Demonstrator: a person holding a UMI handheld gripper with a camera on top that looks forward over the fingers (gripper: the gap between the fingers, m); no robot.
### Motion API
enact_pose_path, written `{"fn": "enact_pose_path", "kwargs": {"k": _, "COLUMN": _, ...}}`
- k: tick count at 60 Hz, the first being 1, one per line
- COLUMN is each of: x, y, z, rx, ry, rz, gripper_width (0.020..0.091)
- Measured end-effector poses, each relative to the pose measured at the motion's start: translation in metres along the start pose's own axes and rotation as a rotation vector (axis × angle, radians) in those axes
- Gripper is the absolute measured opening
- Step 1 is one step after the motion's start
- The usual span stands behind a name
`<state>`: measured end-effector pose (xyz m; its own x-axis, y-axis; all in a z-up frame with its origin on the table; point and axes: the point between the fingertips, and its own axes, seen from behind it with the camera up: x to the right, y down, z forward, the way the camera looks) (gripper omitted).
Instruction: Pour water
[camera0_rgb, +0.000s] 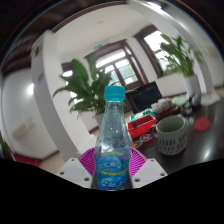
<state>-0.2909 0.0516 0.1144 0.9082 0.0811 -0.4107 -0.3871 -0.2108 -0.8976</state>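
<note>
Hand-held gripper (112, 172) clamps the water bottle (112, 140) upright between its fingers, blue cap still on. Mug (171, 134) stands ahead to the right on the bench (205, 150). Pouring not yet begun.

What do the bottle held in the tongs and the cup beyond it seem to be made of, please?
Bottle: probably clear plastic, glossy; the background shows through it, and it has an opaque blue cap and a printed label. Cup: possibly glazed ceramic, pale and opaque; hard to tell. The tongs appear closed on the bottle.
</note>
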Motion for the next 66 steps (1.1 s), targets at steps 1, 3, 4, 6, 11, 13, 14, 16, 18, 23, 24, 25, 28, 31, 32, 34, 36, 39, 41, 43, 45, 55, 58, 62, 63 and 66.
{"fn": "enact_pose_path", "kwargs": {"k": 1, "x": -0.001, "y": -0.003, "z": 0.002, "rx": 0.003, "ry": -0.008, "rz": 0.051, "gripper_width": 0.0395}}
{"fn": "enact_pose_path", "kwargs": {"k": 3, "x": 0.0, "y": -0.006, "z": 0.008, "rx": 0.016, "ry": -0.022, "rz": 0.16, "gripper_width": 0.0396}}
{"fn": "enact_pose_path", "kwargs": {"k": 4, "x": -0.001, "y": -0.01, "z": 0.01, "rx": 0.023, "ry": -0.03, "rz": 0.214, "gripper_width": 0.0397}}
{"fn": "enact_pose_path", "kwargs": {"k": 6, "x": -0.003, "y": -0.016, "z": 0.016, "rx": 0.034, "ry": -0.049, "rz": 0.333, "gripper_width": 0.0397}}
{"fn": "enact_pose_path", "kwargs": {"k": 11, "x": -0.006, "y": -0.033, "z": 0.028, "rx": 0.077, "ry": -0.099, "rz": 0.624, "gripper_width": 0.0396}}
{"fn": "enact_pose_path", "kwargs": {"k": 13, "x": -0.003, "y": -0.038, "z": 0.033, "rx": 0.087, "ry": -0.115, "rz": 0.731, "gripper_width": 0.0396}}
{"fn": "enact_pose_path", "kwargs": {"k": 14, "x": -0.002, "y": -0.041, "z": 0.036, "rx": 0.094, "ry": -0.122, "rz": 0.778, "gripper_width": 0.0395}}
{"fn": "enact_pose_path", "kwargs": {"k": 16, "x": -0.001, "y": -0.046, "z": 0.04, "rx": 0.105, "ry": -0.14, "rz": 0.866, "gripper_width": 0.0398}}
{"fn": "enact_pose_path", "kwargs": {"k": 18, "x": -0.008, "y": -0.049, "z": 0.038, "rx": 0.109, "ry": -0.145, "rz": 0.95, "gripper_width": 0.0398}}
{"fn": "enact_pose_path", "kwargs": {"k": 23, "x": -0.002, "y": -0.064, "z": 0.045, "rx": 0.157, "ry": -0.171, "rz": 1.117, "gripper_width": 0.0396}}
{"fn": "enact_pose_path", "kwargs": {"k": 24, "x": -0.002, "y": -0.067, "z": 0.046, "rx": 0.164, "ry": -0.18, "rz": 1.151, "gripper_width": 0.0395}}
{"fn": "enact_pose_path", "kwargs": {"k": 25, "x": 0.0, "y": -0.07, "z": 0.046, "rx": 0.171, "ry": -0.187, "rz": 1.185, "gripper_width": 0.0396}}
{"fn": "enact_pose_path", "kwargs": {"k": 28, "x": 0.0, "y": -0.078, "z": 0.046, "rx": 0.195, "ry": -0.197, "rz": 1.274, "gripper_width": 0.0396}}
{"fn": "enact_pose_path", "kwargs": {"k": 31, "x": 0.002, "y": -0.083, "z": 0.045, "rx": 0.205, "ry": -0.209, "rz": 1.348, "gripper_width": 0.0417}}
{"fn": "enact_pose_path", "kwargs": {"k": 32, "x": 0.002, "y": -0.083, "z": 0.045, "rx": 0.205, "ry": -0.212, "rz": 1.375, "gripper_width": 0.0413}}
{"fn": "enact_pose_path", "kwargs": {"k": 34, "x": 0.003, "y": -0.083, "z": 0.047, "rx": 0.196, "ry": -0.214, "rz": 1.426, "gripper_width": 0.0413}}
{"fn": "enact_pose_path", "kwargs": {"k": 36, "x": -0.001, "y": -0.077, "z": 0.05, "rx": 0.176, "ry": -0.225, "rz": 1.472, "gripper_width": 0.0413}}
{"fn": "enact_pose_path", "kwargs": {"k": 39, "x": 0.002, "y": -0.077, "z": 0.049, "rx": 0.192, "ry": -0.218, "rz": 1.512, "gripper_width": 0.0415}}
{"fn": "enact_pose_path", "kwargs": {"k": 41, "x": 0.002, "y": -0.078, "z": 0.048, "rx": 0.203, "ry": -0.226, "rz": 1.533, "gripper_width": 0.0412}}
{"fn": "enact_pose_path", "kwargs": {"k": 43, "x": -0.001, "y": -0.073, "z": 0.044, "rx": 0.203, "ry": -0.228, "rz": 1.554, "gripper_width": 0.0413}}
{"fn": "enact_pose_path", "kwargs": {"k": 45, "x": 0.001, "y": -0.074, "z": 0.046, "rx": 0.204, "ry": -0.229, "rz": 1.55, "gripper_width": 0.0416}}
{"fn": "enact_pose_path", "kwargs": {"k": 55, "x": -0.018, "y": -0.063, "z": 0.036, "rx": 0.161, "ry": -0.185, "rz": 1.32, "gripper_width": 0.0413}}
{"fn": "enact_pose_path", "kwargs": {"k": 58, "x": -0.026, "y": -0.06, "z": 0.028, "rx": 0.129, "ry": -0.156, "rz": 1.145, "gripper_width": 0.0416}}
{"fn": "enact_pose_path", "kwargs": {"k": 62, "x": -0.019, "y": -0.063, "z": 0.024, "rx": 0.095, "ry": -0.089, "rz": 0.859, "gripper_width": 0.0415}}
{"fn": "enact_pose_path", "kwargs": {"k": 63, "x": -0.019, "y": -0.065, "z": 0.024, "rx": 0.089, "ry": -0.074, "rz": 0.79, "gripper_width": 0.0416}}
{"fn": "enact_pose_path", "kwargs": {"k": 66, "x": -0.014, "y": -0.076, "z": 0.024, "rx": 0.077, "ry": -0.037, "rz": 0.584, "gripper_width": 0.0413}}
